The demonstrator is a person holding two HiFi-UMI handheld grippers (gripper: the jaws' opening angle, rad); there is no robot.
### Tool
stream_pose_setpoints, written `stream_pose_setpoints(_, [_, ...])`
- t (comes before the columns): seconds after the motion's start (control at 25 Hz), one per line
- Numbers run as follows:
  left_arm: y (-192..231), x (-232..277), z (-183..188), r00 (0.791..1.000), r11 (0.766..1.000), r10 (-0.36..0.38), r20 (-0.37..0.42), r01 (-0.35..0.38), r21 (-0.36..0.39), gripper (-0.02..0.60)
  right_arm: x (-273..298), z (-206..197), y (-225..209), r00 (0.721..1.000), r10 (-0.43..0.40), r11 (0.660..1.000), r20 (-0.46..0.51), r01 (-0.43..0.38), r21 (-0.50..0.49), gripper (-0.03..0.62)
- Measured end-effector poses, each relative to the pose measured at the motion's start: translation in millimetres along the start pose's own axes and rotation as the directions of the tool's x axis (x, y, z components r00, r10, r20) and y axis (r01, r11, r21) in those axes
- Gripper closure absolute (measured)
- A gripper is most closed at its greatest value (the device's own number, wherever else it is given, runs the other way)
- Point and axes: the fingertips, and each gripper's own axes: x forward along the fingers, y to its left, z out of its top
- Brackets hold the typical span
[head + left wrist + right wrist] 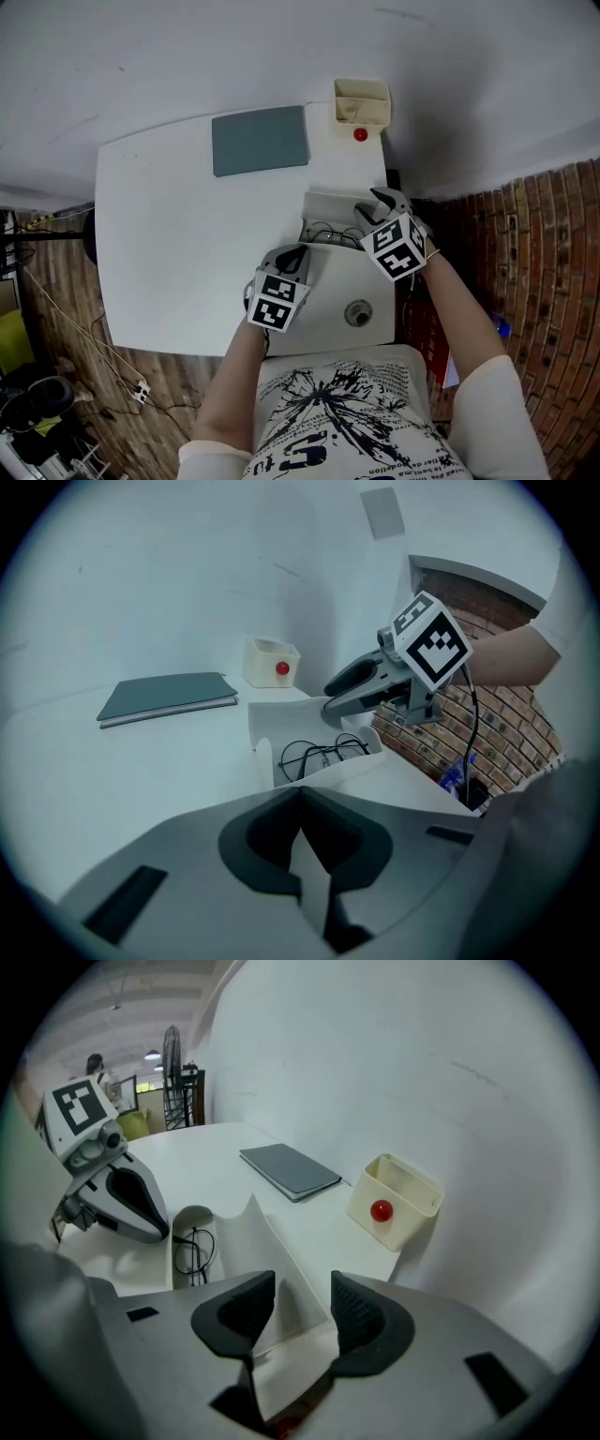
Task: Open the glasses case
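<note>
A white glasses case (328, 208) lies open near the right edge of the white table (169, 234), with thin black-rimmed glasses (323, 754) lying in its tray. Its broad front flap (328, 300) carries a round button. My left gripper (305, 841) is shut on the edge of that flap, at the case's near left corner. My right gripper (302, 1309) straddles the raised lid panel (267, 1251) at the case's far right; the jaws stand apart, with a gap beside the panel. In the head view the left gripper (296, 255) and right gripper (366, 214) flank the tray.
A grey notebook (260, 140) lies at the back of the table. A cream box (362, 101) stands at the back right corner, a red ball (360, 134) in front of it. The table's right edge is close to the case, with a brick surface (525, 225) beyond it.
</note>
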Motion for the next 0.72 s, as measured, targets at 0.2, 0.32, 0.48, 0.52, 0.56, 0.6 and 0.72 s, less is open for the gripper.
stream_pose_setpoints(0.2, [1, -1, -3, 1.000, 1.000, -0.024, -0.009, 0.023, -0.012, 0.568, -33, 13, 1, 0.995, -0.059, 0.988, 0.086, 0.046, 0.147, 0.400])
stream_pose_setpoints(0.32, [6, -7, -2, 1.000, 0.999, -0.017, 0.003, 0.017, -0.050, 0.568, -60, 21, 1, 0.984, -0.123, 0.978, 0.129, 0.098, 0.186, 0.466])
stream_pose_setpoints(0.48, [9, -33, 14, 0.997, 0.999, -0.010, 0.074, 0.014, -0.045, 0.568, -101, 36, 1, 0.950, -0.222, 0.962, 0.219, 0.176, 0.209, 0.580])
stream_pose_setpoints(0.52, [9, -41, 21, 0.996, 0.999, -0.012, 0.094, 0.015, -0.030, 0.568, -109, 40, 4, 0.944, -0.226, 0.962, 0.242, 0.177, 0.210, 0.580])
stream_pose_setpoints(0.56, [9, -49, 28, 0.993, 1.000, -0.013, 0.115, 0.015, -0.016, 0.568, -117, 43, 7, 0.938, -0.229, 0.961, 0.261, 0.176, 0.212, 0.580])
stream_pose_setpoints(0.6, [8, -58, 35, 0.990, 1.000, -0.012, 0.139, 0.013, -0.004, 0.568, -124, 46, 10, 0.932, -0.233, 0.960, 0.277, 0.175, 0.218, 0.580])
stream_pose_setpoints(0.72, [6, -87, 57, 0.977, 1.000, 0.002, 0.212, -0.007, 0.022, 0.568, -145, 50, 18, 0.913, -0.258, 0.950, 0.316, 0.180, 0.256, 0.580])
